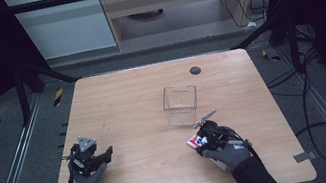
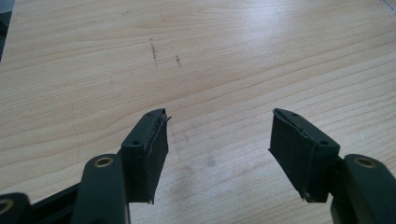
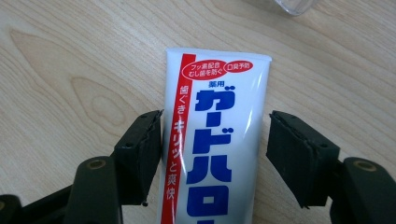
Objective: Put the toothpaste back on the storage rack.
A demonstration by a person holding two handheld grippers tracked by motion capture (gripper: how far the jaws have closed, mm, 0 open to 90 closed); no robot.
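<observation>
Toothpaste tube (image 3: 212, 140) cut off below, between spread right hand-held gripper (image 3: 215, 154) jaws, grip unclear.

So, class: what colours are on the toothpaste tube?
White toothpaste tube, blue lettering, red side stripe; clearest in the right gripper view.

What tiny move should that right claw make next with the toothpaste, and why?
Probably close the right gripper on the toothpaste tube: the tube lies flat on the table between its open jaws, with a gap at the right pad. The clear box stands just beyond.
</observation>
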